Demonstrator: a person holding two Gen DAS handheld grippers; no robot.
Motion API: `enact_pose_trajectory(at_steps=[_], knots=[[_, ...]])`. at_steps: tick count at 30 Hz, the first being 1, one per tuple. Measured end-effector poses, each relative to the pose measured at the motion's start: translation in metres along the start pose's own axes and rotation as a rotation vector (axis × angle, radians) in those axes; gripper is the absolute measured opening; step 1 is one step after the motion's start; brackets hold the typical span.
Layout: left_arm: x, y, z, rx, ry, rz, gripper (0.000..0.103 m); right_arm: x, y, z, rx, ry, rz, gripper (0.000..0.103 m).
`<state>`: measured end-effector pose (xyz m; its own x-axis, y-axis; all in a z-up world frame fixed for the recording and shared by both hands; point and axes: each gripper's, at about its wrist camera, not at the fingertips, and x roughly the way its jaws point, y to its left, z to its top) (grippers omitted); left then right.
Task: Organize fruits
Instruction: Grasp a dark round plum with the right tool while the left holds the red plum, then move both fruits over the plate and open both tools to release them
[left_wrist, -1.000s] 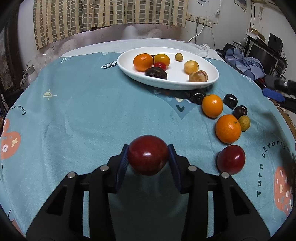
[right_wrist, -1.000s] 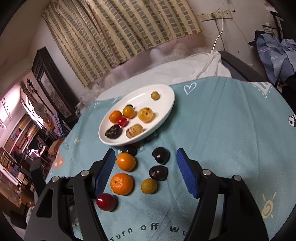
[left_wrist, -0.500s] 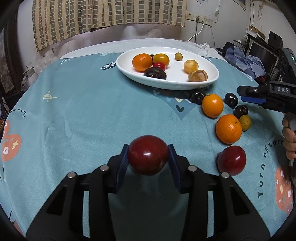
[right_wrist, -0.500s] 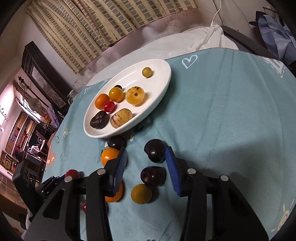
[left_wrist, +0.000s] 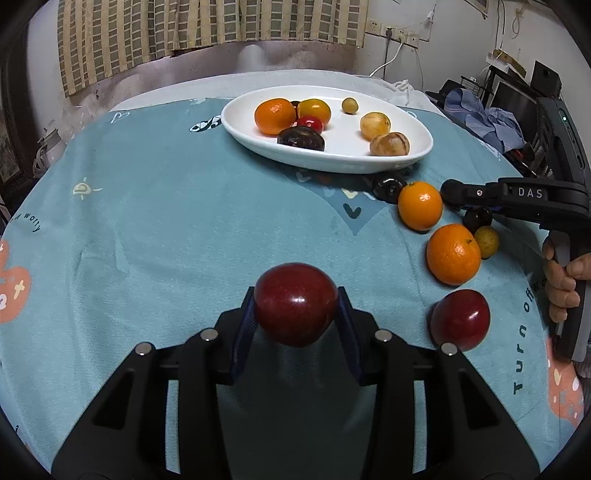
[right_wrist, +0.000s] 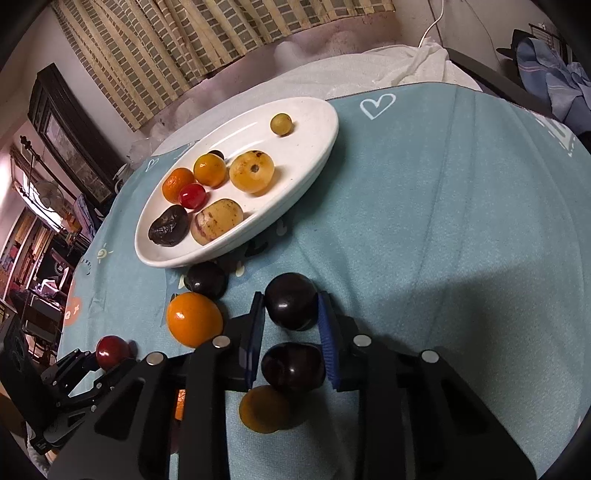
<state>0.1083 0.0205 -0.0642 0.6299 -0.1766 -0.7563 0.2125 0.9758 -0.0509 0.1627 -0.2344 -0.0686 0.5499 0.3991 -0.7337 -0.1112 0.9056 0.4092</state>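
Note:
My left gripper (left_wrist: 295, 306) is shut on a dark red plum (left_wrist: 295, 302), held above the teal cloth near its front. A white oval plate (left_wrist: 243, 122) at the back holds several fruits. My right gripper (right_wrist: 291, 310) has its blue pads on either side of a dark plum (right_wrist: 291, 301) lying on the cloth; the pads look to be touching it. A second dark plum (right_wrist: 291, 365) and a yellow fruit (right_wrist: 262, 408) lie between its fingers further back. In the left wrist view the right gripper (left_wrist: 448, 192) reaches in beside an orange (left_wrist: 420, 205).
Loose on the cloth right of centre: a second orange (left_wrist: 453, 254), a red plum (left_wrist: 460, 319), a dark plum (left_wrist: 388, 186) by the plate. The plate (right_wrist: 314, 162) shows in the right wrist view too. Clutter lies beyond the table's right edge.
My right gripper has moved down and forward over the dark plums and narrowed from wide open to closed around one. My left gripper holds the red plum as before.

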Motion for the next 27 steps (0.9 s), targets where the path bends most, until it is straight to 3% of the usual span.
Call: enact_pose_trajectory(at_steps=[7,12,16,20,27], knots=[[-0.019,0.002,0.010,-0.035,-0.084,-0.023,0.041,-0.028,0.004,0.002,-0.005,-0.072,0.047,0.028],[-0.024,-0.008,0.052,-0.031,-0.124,-0.018,0.041,-0.063,0.011,0.013,-0.011,-0.165,0.098,0.028],[-0.013,-0.026,0.093,-0.006,-0.139,-0.028,0.041,-0.077,0.021,0.042,-0.039,-0.198,0.105,0.028],[0.010,-0.049,0.117,0.037,-0.137,-0.044,0.042,-0.059,0.032,0.079,-0.061,-0.199,0.079,0.028],[0.061,-0.059,0.134,0.044,-0.066,-0.062,0.042,0.017,0.022,0.115,-0.020,-0.118,0.069,0.029]])
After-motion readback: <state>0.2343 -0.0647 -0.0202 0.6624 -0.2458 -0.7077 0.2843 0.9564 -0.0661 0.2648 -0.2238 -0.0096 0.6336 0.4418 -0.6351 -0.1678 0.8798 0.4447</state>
